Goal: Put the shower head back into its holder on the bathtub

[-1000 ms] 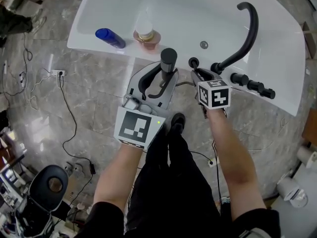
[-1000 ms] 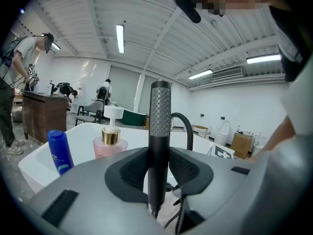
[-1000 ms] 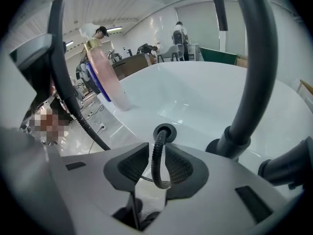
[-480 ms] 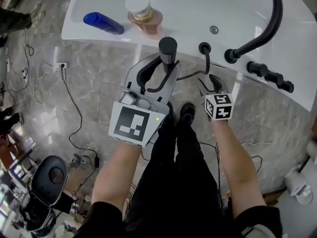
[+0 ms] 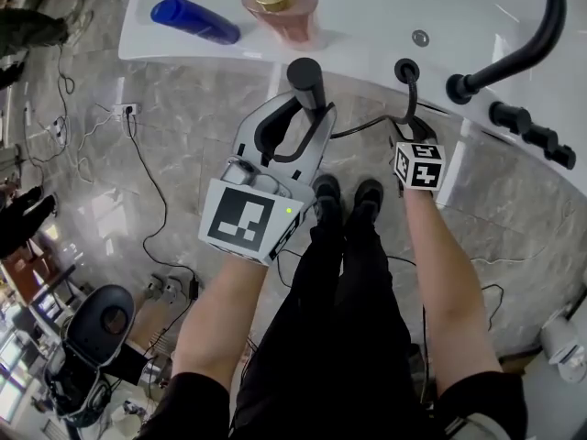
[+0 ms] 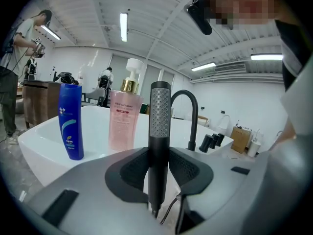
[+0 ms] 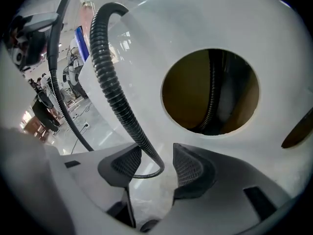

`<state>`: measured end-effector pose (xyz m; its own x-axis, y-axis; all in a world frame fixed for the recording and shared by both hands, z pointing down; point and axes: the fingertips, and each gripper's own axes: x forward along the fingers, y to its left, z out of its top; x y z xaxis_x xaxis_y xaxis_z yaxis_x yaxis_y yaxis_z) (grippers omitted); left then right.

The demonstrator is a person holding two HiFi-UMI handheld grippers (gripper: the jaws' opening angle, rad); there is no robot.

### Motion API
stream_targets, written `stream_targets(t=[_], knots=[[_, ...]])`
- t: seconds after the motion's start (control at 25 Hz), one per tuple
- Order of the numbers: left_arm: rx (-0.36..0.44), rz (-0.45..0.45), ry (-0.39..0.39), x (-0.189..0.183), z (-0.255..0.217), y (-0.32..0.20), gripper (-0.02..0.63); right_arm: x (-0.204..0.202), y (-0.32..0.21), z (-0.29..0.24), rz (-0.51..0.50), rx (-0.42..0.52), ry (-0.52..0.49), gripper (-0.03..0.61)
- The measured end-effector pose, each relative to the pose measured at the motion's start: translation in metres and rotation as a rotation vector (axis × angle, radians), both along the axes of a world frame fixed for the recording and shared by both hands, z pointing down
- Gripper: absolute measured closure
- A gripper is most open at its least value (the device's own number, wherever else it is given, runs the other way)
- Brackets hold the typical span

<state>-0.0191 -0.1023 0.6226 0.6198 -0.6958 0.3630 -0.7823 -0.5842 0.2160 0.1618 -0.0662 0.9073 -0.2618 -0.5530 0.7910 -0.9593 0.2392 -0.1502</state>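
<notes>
On the bathtub (image 5: pixel 358 44) rim, far left, a blue bottle (image 5: pixel 194 20) lies beside a pink pump bottle (image 5: pixel 280 3); my left gripper (image 5: pixel 298 131) clamps the shower head (image 5: pixel 305 76) upright, just left of the holder (image 5: pixel 406 70); my right gripper (image 7: pixel 156 163), wide, is closing around the hose (image 7: pixel 110 77).

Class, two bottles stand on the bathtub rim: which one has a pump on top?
The pink bottle, with a gold collar and white pump; the blue bottle beside it has none.
</notes>
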Motion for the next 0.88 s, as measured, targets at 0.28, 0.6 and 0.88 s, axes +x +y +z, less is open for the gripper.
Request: stream_targets(t=[0.28, 0.6, 0.88], knots=[[-0.018, 0.003, -0.015, -0.002, 0.034, -0.001, 0.477, -0.009, -0.009, 0.008, -0.015, 0.016, -0.008, 0.383], [-0.058, 0.017, -0.036, 0.009, 0.062, 0.007, 0.477, -0.009, -0.016, 0.028, -0.019, 0.009, 0.004, 0.500], [-0.035, -0.001, -0.027, 0.015, 0.031, 0.003, 0.477, 0.017, 0.032, -0.021, -0.031, -0.064, -0.006, 0.505]])
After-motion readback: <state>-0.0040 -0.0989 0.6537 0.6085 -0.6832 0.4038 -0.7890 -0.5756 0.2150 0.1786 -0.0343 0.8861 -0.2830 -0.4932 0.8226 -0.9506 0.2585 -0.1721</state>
